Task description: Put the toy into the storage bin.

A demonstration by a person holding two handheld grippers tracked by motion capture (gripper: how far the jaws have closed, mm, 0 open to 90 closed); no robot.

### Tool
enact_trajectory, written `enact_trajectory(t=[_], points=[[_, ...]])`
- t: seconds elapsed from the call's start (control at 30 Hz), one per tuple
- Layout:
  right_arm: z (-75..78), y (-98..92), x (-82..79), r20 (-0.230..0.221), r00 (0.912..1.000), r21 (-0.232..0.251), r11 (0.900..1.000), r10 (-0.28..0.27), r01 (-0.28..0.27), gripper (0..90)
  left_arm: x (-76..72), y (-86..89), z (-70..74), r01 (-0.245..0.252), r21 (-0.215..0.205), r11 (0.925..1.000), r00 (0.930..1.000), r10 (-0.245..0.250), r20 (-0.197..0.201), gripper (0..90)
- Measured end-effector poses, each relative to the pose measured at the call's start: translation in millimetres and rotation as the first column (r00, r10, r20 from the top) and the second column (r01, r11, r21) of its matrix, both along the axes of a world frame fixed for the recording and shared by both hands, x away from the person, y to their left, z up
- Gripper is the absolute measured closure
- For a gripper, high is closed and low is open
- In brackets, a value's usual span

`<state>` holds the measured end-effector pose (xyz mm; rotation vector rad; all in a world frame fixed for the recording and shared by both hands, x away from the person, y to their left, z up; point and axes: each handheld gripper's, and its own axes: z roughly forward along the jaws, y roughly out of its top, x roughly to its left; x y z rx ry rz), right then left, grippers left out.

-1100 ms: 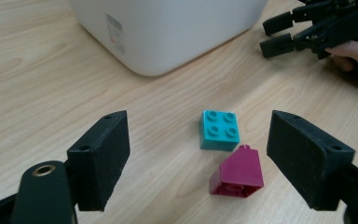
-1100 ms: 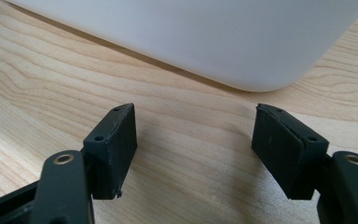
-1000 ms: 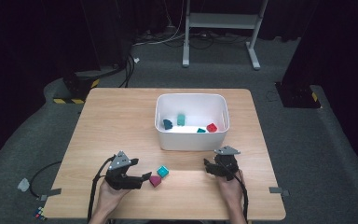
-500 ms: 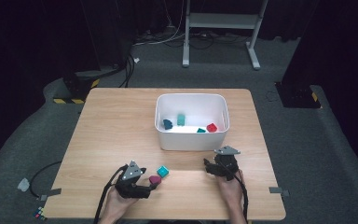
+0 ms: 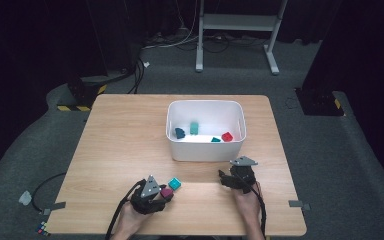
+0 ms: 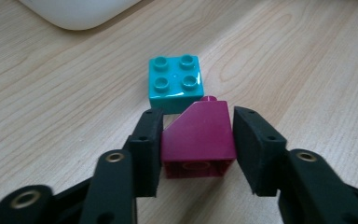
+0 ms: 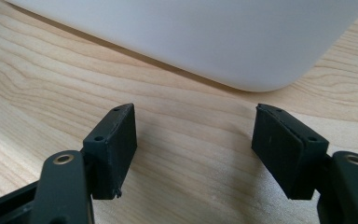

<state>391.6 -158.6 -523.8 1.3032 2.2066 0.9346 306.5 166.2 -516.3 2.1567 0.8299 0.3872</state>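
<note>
On the wooden table (image 5: 125, 145), a magenta sloped brick (image 6: 198, 140) sits between the jaws of my left gripper (image 6: 196, 126), both pads against its sides. The jaws have just been closing on it. Just beyond it, corner to corner, lies a teal four-stud brick (image 6: 175, 81). From the high view, the left gripper (image 5: 164, 195) is near the table's front edge with the magenta brick (image 5: 166, 192) and teal brick (image 5: 174, 184) at its tip. My right gripper (image 5: 226, 179) rests open on the table, its jaws (image 7: 193, 135) wide apart and empty, facing the white bin's wall (image 7: 191, 37).
The white bin (image 5: 205, 102) stands at mid-table and holds a dark blue brick (image 5: 180, 133), a green brick (image 5: 194, 128), a red brick (image 5: 227, 136) and a small teal piece (image 5: 215, 139). A metal stand (image 5: 235, 22) is on the floor beyond the table.
My left gripper has moved right and down toward the magenta brick, and its jaws have come together around it. The right gripper has stayed still.
</note>
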Motion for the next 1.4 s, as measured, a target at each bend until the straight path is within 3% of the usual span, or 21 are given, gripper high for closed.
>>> enact_trajectory(t=[0.23, 0.4, 0.5, 0.6, 0.7, 0.93, 1.13, 1.23, 1.4], points=[[0.0, 0.0, 0.0, 0.0, 1.0, 0.0, 1.0, 0.0, 0.0, 30.6, -0.7, 2.4, 2.7, 0.007, -0.009, 0.9999, 1.0, -0.007, -0.001, 58.4], [0.0, 0.1, 0.0, 0.0, 1.0, 0.0, 1.0, 0.0, 0.0, 30.6, -1.4, 8.3, 13.5, 0.009, -0.029, 0.9996, 0.9999, -0.009, 0.011, 58.5], [0.0, 0.0, 0.0, 0.001, 1.0, -0.001, 1.0, 0.001, -0.001, 30.6, -0.1, 11.4, 18.8, 0.019, -0.06, 0.998, 0.9996, -0.02, -0.02, 58.6], [0.0, 0.1, -0.1, 0.0, 1.0, 0.0, 1.0, 0.0, 0.0, 30.6, 0.7, 12.9, 25.4, 0.029, -0.042, 0.9987, 0.9994, -0.03, -0.016, 58.7], [0.0, 0.0, 0.0, 0.001, 1.0, -0.001, 1.0, 0.001, -0.001, 30.6, 2.8, 16.2, 33.1, 0.027, -0.05, 0.9984, 0.9995, -0.028, -0.016, 58.7], [0.0, 0.0, 0.0, 0.001, 1.0, -0.001, 1.0, 0.001, -0.001, 30.6, 11.0, 28.3, 62.1, 0.02, -0.086, 0.9961, 0.9994, -0.018, 0.028, 58.7], [0.0, 0.1, 0.0, 0.001, 1.0, -0.001, 1.0, 0.001, -0.001, 30.6, 21.2, 35.4, 82.3, 0.021, -0.116, 0.9931, 0.9991, -0.017, 0.039, 58.7], [0.0, 0.1, 0.0, 0.001, 1.0, -0.001, 1.0, 0.001, -0.001, 30.6, 29.4, 38.0, 89.3, 0.035, -0.156, 0.9871, 0.9991, -0.03, 0.029, 58.8], [0.0, 0.1, 0.0, 0.001, 1.0, -0.002, 1.0, 0.001, -0.001, 30.6, 40.4, 38.7, 95.6, 0.047, -0.178, 0.9829, 0.9989, -0.046, 0.01, 58.8]])
